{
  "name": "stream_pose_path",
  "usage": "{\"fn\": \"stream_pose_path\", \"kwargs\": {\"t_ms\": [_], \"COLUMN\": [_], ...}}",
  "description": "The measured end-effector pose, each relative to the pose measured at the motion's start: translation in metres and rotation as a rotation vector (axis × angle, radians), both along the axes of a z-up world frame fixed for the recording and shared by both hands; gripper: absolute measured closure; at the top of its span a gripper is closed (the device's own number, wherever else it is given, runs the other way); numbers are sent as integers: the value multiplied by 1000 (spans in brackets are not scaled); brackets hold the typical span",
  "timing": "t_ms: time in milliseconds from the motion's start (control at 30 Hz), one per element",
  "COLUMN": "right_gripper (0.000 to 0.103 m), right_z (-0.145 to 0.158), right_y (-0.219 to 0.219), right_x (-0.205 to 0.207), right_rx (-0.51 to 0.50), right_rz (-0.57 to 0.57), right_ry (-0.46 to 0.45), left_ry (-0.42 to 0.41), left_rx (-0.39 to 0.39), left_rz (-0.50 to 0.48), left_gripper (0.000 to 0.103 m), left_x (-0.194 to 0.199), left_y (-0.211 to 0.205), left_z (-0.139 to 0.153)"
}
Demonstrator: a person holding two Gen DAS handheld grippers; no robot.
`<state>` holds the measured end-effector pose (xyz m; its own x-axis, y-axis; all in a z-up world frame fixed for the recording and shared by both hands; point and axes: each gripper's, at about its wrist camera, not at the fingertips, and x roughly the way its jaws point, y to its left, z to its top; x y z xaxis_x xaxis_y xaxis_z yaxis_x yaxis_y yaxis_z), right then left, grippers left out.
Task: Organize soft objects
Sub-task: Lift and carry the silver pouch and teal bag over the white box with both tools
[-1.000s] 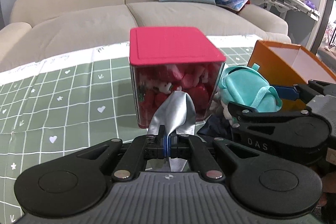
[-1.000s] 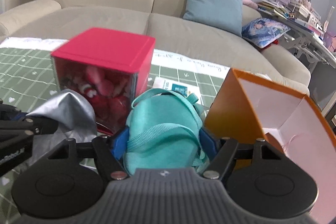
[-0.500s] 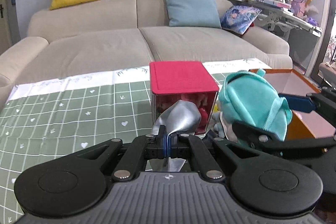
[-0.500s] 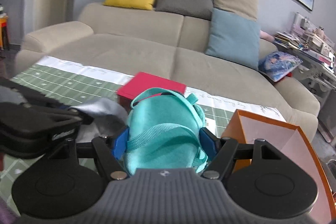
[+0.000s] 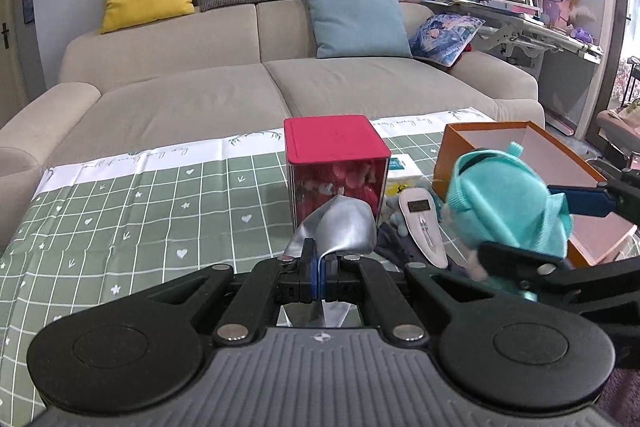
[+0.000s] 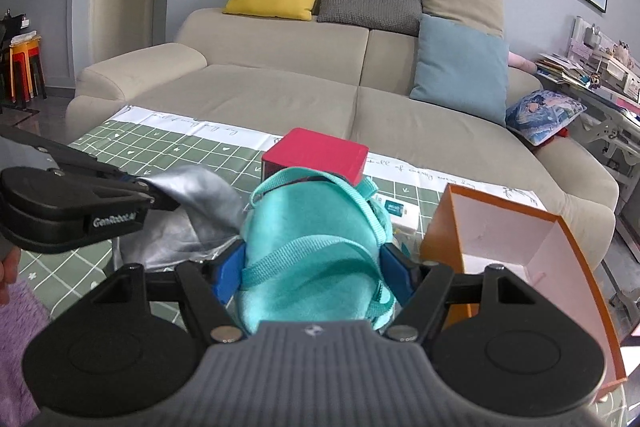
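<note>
My left gripper (image 5: 319, 273) is shut on a silver fabric piece (image 5: 340, 227), held above the green checked cloth; the fabric also shows in the right wrist view (image 6: 192, 203). My right gripper (image 6: 312, 269) is shut on a teal plush backpack toy (image 6: 308, 247), lifted off the table. The toy shows in the left wrist view (image 5: 508, 203), right of the silver fabric and in front of the open orange box (image 5: 520, 155). The orange box (image 6: 516, 227) stands to the right of the toy.
A clear box with a red lid (image 5: 336, 163) holding red and pink items stands in the middle of the table. A white card pack (image 5: 400, 171), a silver hair clip (image 5: 424, 227) and dark cloth (image 5: 392, 247) lie beside it. A beige sofa (image 5: 240, 95) is behind.
Both grippers have risen and pulled back from the red-lidded box, carrying the silver fabric and the teal toy upward. The box and orange box now look farther away.
</note>
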<state>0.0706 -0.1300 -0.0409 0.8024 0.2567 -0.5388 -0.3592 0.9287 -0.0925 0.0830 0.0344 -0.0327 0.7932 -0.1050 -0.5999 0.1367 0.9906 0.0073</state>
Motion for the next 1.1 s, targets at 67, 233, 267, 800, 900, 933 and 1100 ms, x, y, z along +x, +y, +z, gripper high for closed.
{"fn": "stream_pose_path", "kwargs": {"t_ms": [67,233,267,800,900,933,1100], "right_gripper": [32,32,32,32,32,32,32], "right_z": [3,13,15,50,53,53,52], "right_y": [-6,-22,-26,-106,-125,-132,-163], "right_x": [-8,-28,-31,-34,-23,-18,8], "right_rx": [2,11,14,74,84,83,72], "right_rz": [-1,-15,-20,-152,-170,-176,-221], "right_ry": [-3,-21,-23,-117,-118,-119,-116], "left_ry": [1,-1,-5,-137,-155,-160,-176], "left_rx": [-1,-19,-20,4,-5,-13,-32], "left_rz": [-2,-12,-19,-256,-303,-317,-351], "left_gripper": [102,102,102,102,102,102,102], "left_x": [-5,-17,-18,-10,3,7,33], "left_y": [-1,-5,-8,-102,-125,-132,-168], "left_z": [2,8,10,59,67,69,76]}}
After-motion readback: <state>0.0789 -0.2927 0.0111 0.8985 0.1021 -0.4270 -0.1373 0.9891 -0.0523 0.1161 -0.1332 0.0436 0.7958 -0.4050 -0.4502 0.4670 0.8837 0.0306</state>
